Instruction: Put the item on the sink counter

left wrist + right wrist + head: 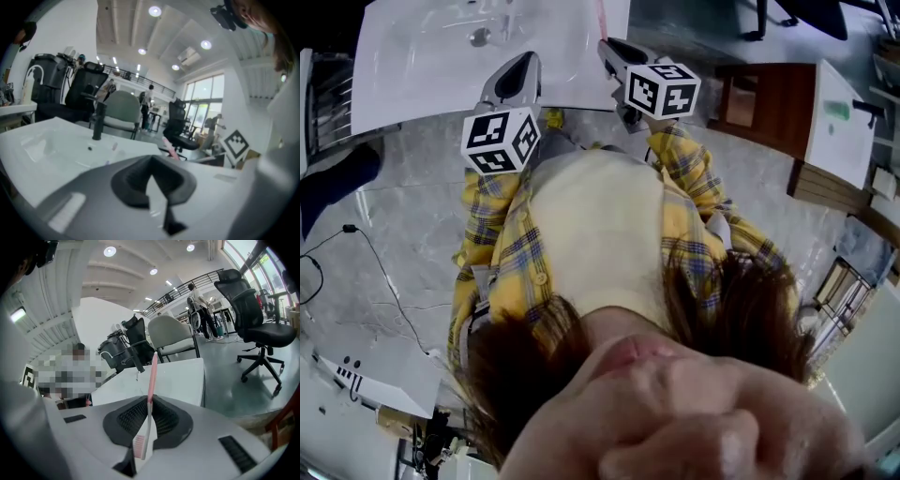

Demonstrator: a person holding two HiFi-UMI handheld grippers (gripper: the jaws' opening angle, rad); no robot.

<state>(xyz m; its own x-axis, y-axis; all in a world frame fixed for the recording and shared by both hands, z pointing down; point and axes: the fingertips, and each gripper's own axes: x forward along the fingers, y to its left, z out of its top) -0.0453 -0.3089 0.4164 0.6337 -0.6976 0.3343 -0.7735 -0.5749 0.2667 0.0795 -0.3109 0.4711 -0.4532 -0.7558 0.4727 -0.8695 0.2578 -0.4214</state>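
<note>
A pink toothbrush (151, 380) stands gripped between the pads of my right gripper (149, 401), bristle head nearest the camera and handle pointing out over the white sink counter (178, 376). In the head view the right gripper (614, 49) is at the counter's (412, 66) front right edge, with the toothbrush (602, 19) reaching over it. My left gripper (523, 64) hovers beside it over the counter's front edge, shut with nothing held. From the left gripper view (152, 176) I see the basin (47, 145), a black faucet (97, 122) and the toothbrush (169, 146).
A person in a yellow plaid shirt (516, 253) stands right at the counter. A brown wooden cabinet (769, 103) is to the right. Cables (356, 253) lie on the grey floor to the left. Office chairs (255, 324) stand beyond the counter.
</note>
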